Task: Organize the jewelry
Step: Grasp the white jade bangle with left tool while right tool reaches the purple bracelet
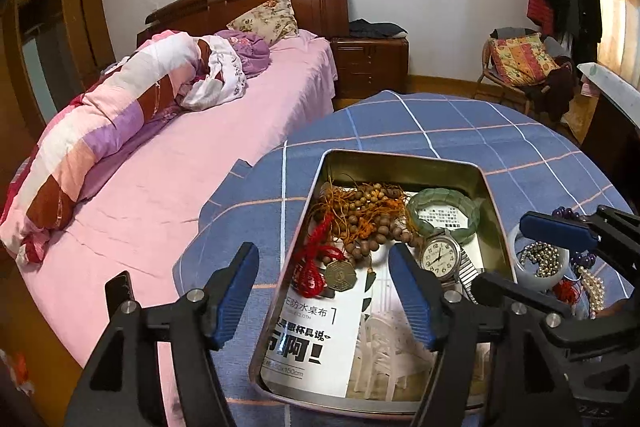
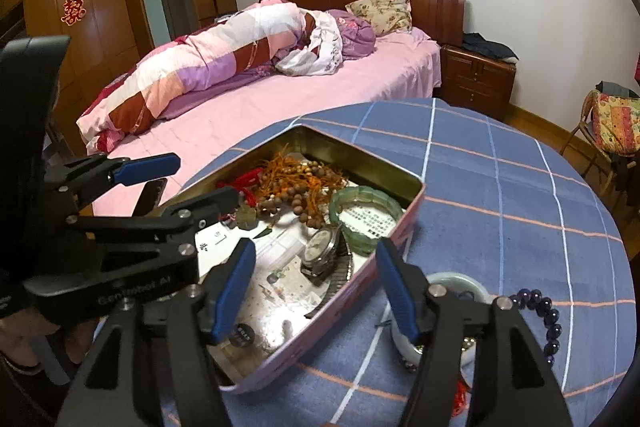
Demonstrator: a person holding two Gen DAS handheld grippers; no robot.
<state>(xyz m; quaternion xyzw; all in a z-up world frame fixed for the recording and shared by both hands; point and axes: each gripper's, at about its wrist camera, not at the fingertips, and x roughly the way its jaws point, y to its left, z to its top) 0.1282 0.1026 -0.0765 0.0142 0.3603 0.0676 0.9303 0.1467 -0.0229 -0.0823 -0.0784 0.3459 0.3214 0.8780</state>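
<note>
An open metal tin [image 1: 496, 195] on the blue checked cloth holds wooden beads with orange cord [image 1: 368, 211], a green jade bracelet [image 1: 444, 203], a wristwatch [image 1: 440, 255] and a red knot with a brass medallion [image 1: 340, 273]. My left gripper [image 1: 324, 291] stands open over the tin's left side, the knot and medallion between its fingers but untouched. My right gripper [image 2: 316, 287] is open above the tin's right edge [image 2: 416, 187], near the watch [image 2: 320, 251]. Right of the tin lie a white bangle [image 2: 460, 277], a purple bead bracelet [image 2: 548, 311] and pearls [image 1: 596, 287].
The round table [image 1: 440, 131] stands beside a bed [image 1: 180, 167] with a pink sheet and rolled quilt. A dark phone [image 1: 120, 287] lies at the bed's edge. A nightstand [image 1: 368, 63] and a chair with clothes [image 1: 520, 63] stand at the far wall.
</note>
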